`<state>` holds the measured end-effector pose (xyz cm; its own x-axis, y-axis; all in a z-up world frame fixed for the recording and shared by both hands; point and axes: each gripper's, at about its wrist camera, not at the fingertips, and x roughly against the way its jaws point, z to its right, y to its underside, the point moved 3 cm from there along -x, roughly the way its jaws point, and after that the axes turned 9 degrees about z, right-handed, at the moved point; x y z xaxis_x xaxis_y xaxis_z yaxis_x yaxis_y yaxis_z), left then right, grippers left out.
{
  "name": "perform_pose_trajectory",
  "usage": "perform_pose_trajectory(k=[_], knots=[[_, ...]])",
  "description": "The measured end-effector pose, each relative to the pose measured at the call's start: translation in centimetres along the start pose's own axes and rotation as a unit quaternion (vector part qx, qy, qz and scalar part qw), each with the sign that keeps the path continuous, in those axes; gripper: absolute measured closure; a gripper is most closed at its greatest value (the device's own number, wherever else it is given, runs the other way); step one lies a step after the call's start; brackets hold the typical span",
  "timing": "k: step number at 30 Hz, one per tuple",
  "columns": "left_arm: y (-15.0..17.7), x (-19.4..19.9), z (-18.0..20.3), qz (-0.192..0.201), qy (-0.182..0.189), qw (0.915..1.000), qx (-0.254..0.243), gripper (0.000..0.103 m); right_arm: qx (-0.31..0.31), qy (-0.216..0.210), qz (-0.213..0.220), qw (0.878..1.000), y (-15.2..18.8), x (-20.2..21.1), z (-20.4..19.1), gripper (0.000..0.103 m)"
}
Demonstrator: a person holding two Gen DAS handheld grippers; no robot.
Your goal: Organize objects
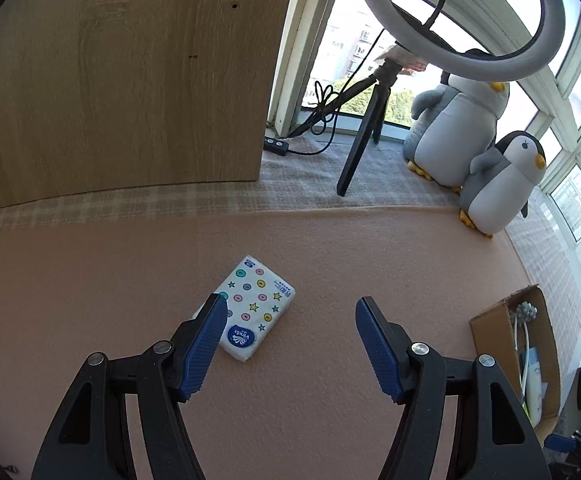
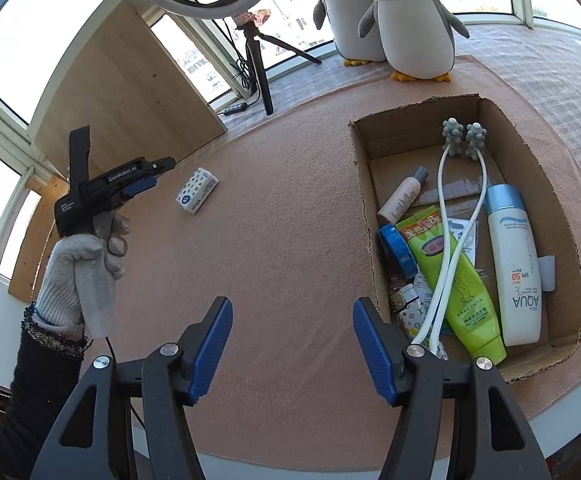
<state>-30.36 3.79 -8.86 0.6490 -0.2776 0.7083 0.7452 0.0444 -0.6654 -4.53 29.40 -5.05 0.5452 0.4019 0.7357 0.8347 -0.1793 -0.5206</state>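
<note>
A white tissue pack (image 1: 250, 309) printed with coloured buttons and stars lies flat on the pink felt mat (image 1: 330, 248). My left gripper (image 1: 290, 308) hovers open just above it, its left finger overlapping the pack's near left edge. In the right wrist view the same tissue pack (image 2: 196, 189) lies left of centre, with the left gripper (image 2: 158, 174) beside it, held by a gloved hand (image 2: 86, 264). My right gripper (image 2: 292, 312) is open and empty over the mat, left of the cardboard box (image 2: 570, 248) holding a sunscreen bottle (image 2: 512, 264), green tube (image 2: 450, 280) and white massager (image 2: 442, 216).
Two plush penguins (image 2: 406, 20) stand at the mat's far edge. A ring light (image 1: 470, 20) on a black tripod (image 1: 360, 136) stands by the window, with cables and a remote (image 1: 276, 145). A wooden panel (image 1: 130, 80) rises at the left. The cardboard box (image 1: 514, 360) sits right.
</note>
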Motion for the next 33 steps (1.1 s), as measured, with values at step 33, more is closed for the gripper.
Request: perform_pose_trajectory(k=[33], knots=[[6.1,-5.6,-3.0,-0.038,0.003,0.9978,0.054,0.046,-0.004,-0.008,-0.040,0.999,2.4,-1.9,-1.7,0.044]])
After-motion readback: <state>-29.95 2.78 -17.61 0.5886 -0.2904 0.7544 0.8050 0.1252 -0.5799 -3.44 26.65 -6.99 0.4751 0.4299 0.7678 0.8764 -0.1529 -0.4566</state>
